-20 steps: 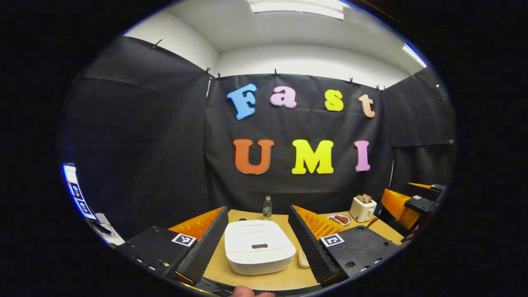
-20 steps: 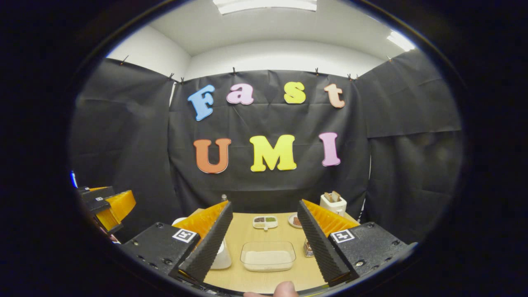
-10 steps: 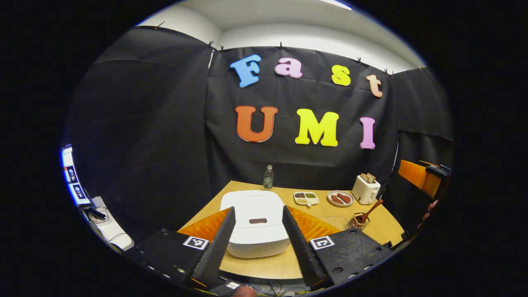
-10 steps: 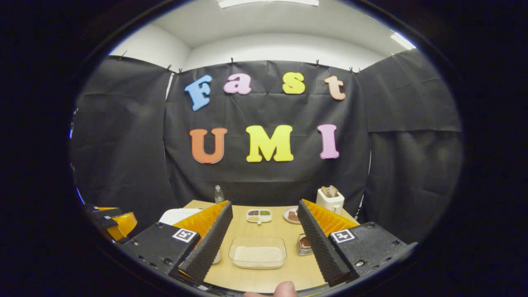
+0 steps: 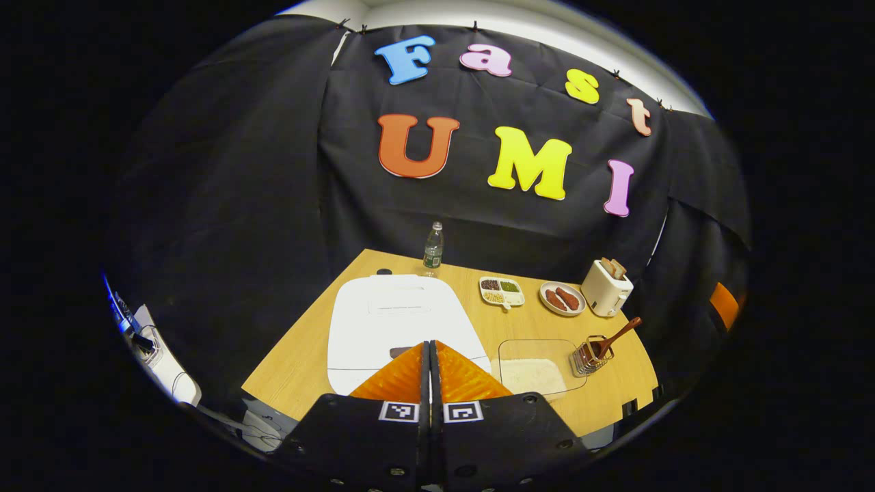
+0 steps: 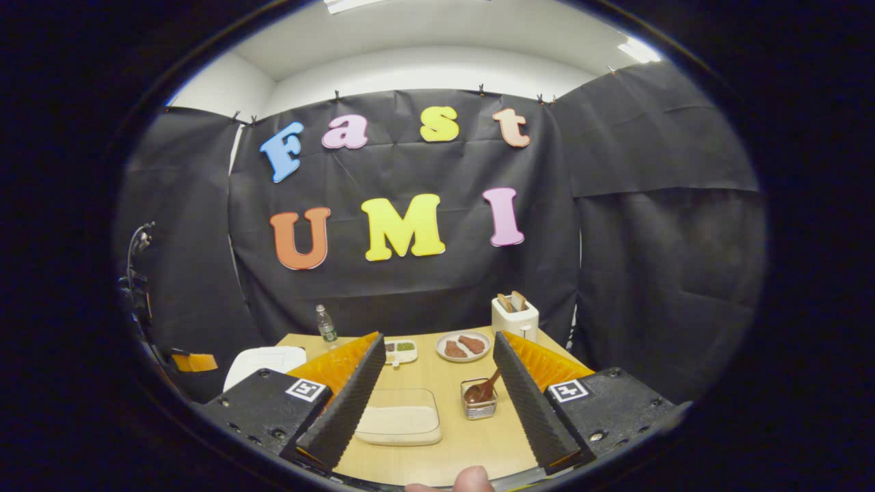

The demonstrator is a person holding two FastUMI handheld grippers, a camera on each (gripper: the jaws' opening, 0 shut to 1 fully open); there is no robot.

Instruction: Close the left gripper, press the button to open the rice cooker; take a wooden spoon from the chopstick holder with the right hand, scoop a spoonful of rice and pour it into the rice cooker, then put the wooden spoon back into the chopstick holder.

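In the left gripper view, the white rice cooker [image 5: 396, 321] sits lid-down on the wooden table [image 5: 301, 355], its dark button partly hidden behind my left gripper [image 5: 429, 345], which hangs above its front edge, shut with nothing between the fingers. To the right lie a clear container of rice [image 5: 536, 369] and a wire chopstick holder [image 5: 588, 355] with a wooden spoon [image 5: 618, 333] leaning out. In the right gripper view, my right gripper [image 6: 437, 365] is open above the table's near side. The rice container [image 6: 400, 424] and the holder [image 6: 478, 403] with the spoon [image 6: 484, 388] lie ahead between its fingers. The cooker [image 6: 263, 361] shows at left.
Along the table's back stand a small water bottle [image 5: 433, 246], a divided dish [image 5: 501, 292], a plate with brown pieces [image 5: 562, 298] and a white toaster [image 5: 605, 287]. A person's fingertip [image 6: 472, 478] shows at the bottom edge of the right gripper view. Cables and equipment [image 5: 150, 342] lie left of the table.
My left gripper has shut and risen, tilting down over the cooker's front. My right gripper stayed open and swung right, bringing the holder and spoon between its fingers.
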